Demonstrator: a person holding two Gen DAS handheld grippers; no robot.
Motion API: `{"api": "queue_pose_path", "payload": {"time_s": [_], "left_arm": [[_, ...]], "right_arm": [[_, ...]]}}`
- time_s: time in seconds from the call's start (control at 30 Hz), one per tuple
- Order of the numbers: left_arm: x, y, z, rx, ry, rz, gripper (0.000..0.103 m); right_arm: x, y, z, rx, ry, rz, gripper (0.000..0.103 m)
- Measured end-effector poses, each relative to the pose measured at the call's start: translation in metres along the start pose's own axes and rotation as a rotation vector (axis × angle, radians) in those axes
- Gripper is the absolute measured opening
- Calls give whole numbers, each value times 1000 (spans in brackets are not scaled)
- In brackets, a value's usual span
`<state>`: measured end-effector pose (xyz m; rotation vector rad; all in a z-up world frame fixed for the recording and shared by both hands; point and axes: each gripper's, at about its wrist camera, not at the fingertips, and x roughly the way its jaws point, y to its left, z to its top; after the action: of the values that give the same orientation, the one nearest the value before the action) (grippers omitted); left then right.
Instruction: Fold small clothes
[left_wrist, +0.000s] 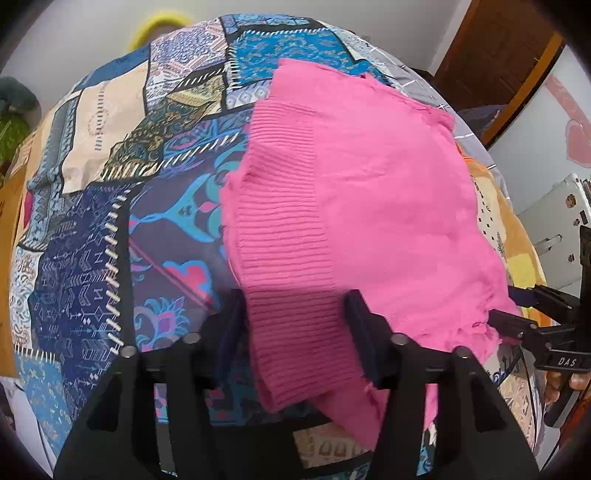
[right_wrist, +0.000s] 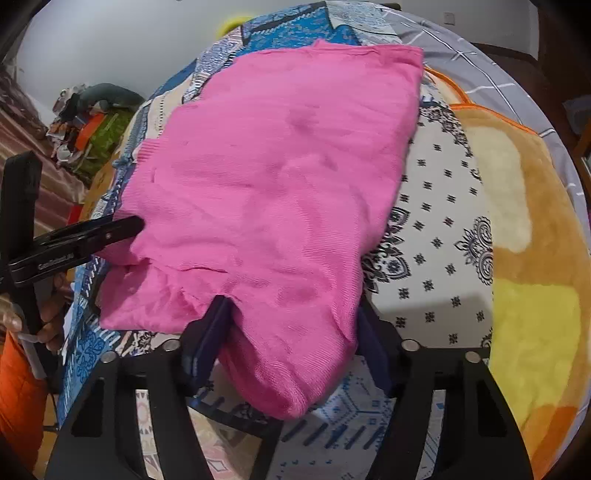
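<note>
Lying across patchwork bedspread (left_wrist: 110, 221): pink knit garment (left_wrist: 351, 206), near edge hanging hidden below. Straddling it unclenched, left tool (left_wrist: 295, 325) and right tool (right_wrist: 295, 332), both spread wide.

Both wrist views look closely along their fingers, sharing the pink garment (left_wrist: 354, 206).
</note>
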<state>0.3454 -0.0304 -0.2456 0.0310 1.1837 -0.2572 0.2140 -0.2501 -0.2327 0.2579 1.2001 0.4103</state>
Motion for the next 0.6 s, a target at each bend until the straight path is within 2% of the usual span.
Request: {"api": "queue_pose_path", "payload": {"time_s": [0.07,0.13,0.17,0.2,0.23,0.3,0.43,0.6], "left_arm": [[1,-4,1,11,-5,4,39],[0,-7,2,5,-6,-12,19],[0,-8,2,1,-1,-28,13],[-1,-9,2,-2,1,-41,11],[-1,-10,2,-1,-2,-32,10],[-3,-11,1,-2,-4,-26,9],[-17,-7,-7,8,-22,-17,9],[-49,6,-25,-15,-53,-18,9]], "right_arm": [[-2,2,-1,-14,-10,6,50],[-1,6,0,-27,-21,6,39],[-3,8,-1,-36,-26,4,35],[-5,11,-1,-48,-33,-1,26],[-4,10,1,-54,-37,-3,16],[-9,13,2,-61,-44,-11,11],[-24,18,2,-79,-63,28,10],[-46,47,-3,-152,-93,43,10]]}}
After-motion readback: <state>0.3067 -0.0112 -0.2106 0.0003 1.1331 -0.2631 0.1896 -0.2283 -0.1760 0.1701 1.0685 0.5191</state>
